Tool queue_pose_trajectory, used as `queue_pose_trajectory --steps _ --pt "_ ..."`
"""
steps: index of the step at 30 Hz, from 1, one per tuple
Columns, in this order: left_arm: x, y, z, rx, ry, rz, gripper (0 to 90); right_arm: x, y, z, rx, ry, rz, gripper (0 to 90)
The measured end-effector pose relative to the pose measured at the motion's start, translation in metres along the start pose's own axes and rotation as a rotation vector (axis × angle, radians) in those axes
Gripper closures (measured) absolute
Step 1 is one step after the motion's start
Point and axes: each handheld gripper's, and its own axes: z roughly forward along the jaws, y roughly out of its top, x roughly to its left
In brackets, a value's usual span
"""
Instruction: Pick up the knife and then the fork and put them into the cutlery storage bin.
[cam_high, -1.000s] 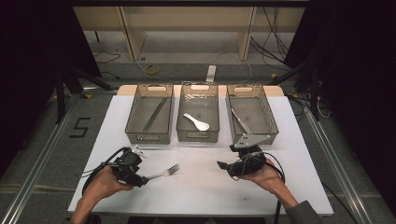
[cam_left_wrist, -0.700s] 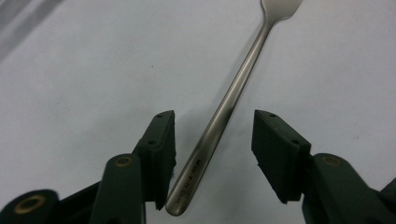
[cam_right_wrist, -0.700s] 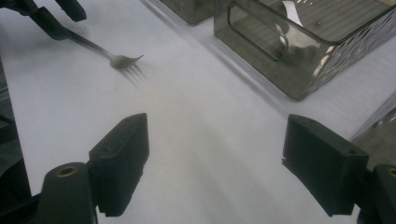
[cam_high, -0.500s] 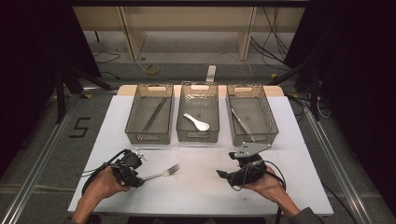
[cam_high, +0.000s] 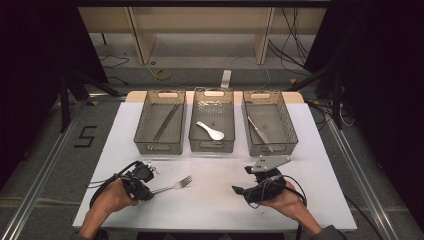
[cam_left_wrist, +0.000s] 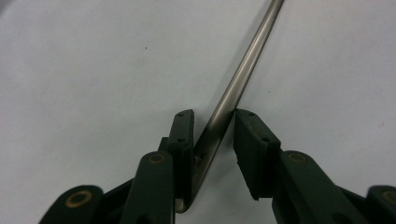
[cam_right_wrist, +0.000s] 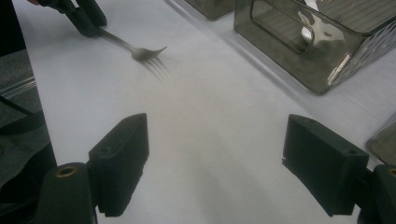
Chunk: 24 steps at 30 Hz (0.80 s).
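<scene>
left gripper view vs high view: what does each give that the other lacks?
Left gripper view: close-up of the fork handle between the left gripper's jaws, which have just been closing, with a gap at one pad. High view: three bins, white spoon, right gripper, the fork's tines. Both: fork, left gripper, white table.

Left claw (cam_left_wrist: 214, 122) jaws lately closing around fork handle (cam_left_wrist: 233, 88).

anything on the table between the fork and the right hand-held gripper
Nothing: the high view shows bare white table between the fork and the right hand-held gripper; the right gripper view shows the same bare stretch.
</scene>
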Motion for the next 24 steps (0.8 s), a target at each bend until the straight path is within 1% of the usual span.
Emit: queue_pose_trajectory --steps 2,4,7,10,16,18,19,20,22,24 --pt "-0.0017 0.0008 0.0002 0.004 0.004 0.011 69.0 -0.0002 0.0000 0.0001 0.001 -0.001 0.001 23.6" --pt "-0.0037 0.0017 0.0002 0.010 0.004 0.039 71.4 -0.0004 0.0000 -0.0001 0.000 -0.003 0.001 23.8" --pt "-0.0051 0.0017 0.0004 0.007 -0.002 0.048 75.9 -0.0004 0.0002 -0.0005 -0.002 -0.007 0.004 23.9" --pt "-0.0044 0.0009 0.0003 0.003 -0.011 0.060 78.1 -0.0004 0.0002 -0.0009 -0.001 -0.008 0.005 24.1" --pt "-0.0020 -0.0009 -0.0002 -0.012 -0.030 0.064 79.8 0.0000 0.0006 -0.0010 -0.001 -0.009 0.003 24.3" --pt "-0.0025 -0.0008 -0.0006 -0.013 -0.027 0.062 80.0 0.0000 0.0007 -0.0010 -0.002 -0.008 0.004 24.4" --pt "-0.0031 -0.0004 -0.0009 -0.020 -0.029 0.055 80.0 0.0000 0.0008 -0.0011 -0.002 -0.008 0.004 24.4" --pt "-0.0031 0.0001 -0.0018 -0.023 -0.032 0.055 80.1 -0.0001 0.0008 -0.0012 -0.002 -0.007 0.003 24.4" --pt "-0.0041 0.0010 -0.0042 -0.034 -0.023 0.055 80.1 -0.0001 0.0009 -0.0014 -0.002 -0.006 0.005 24.5" --pt "-0.0062 0.0023 -0.0075 -0.045 -0.024 0.056 80.2 -0.0001 0.0010 -0.0015 -0.005 -0.006 0.005 24.6"
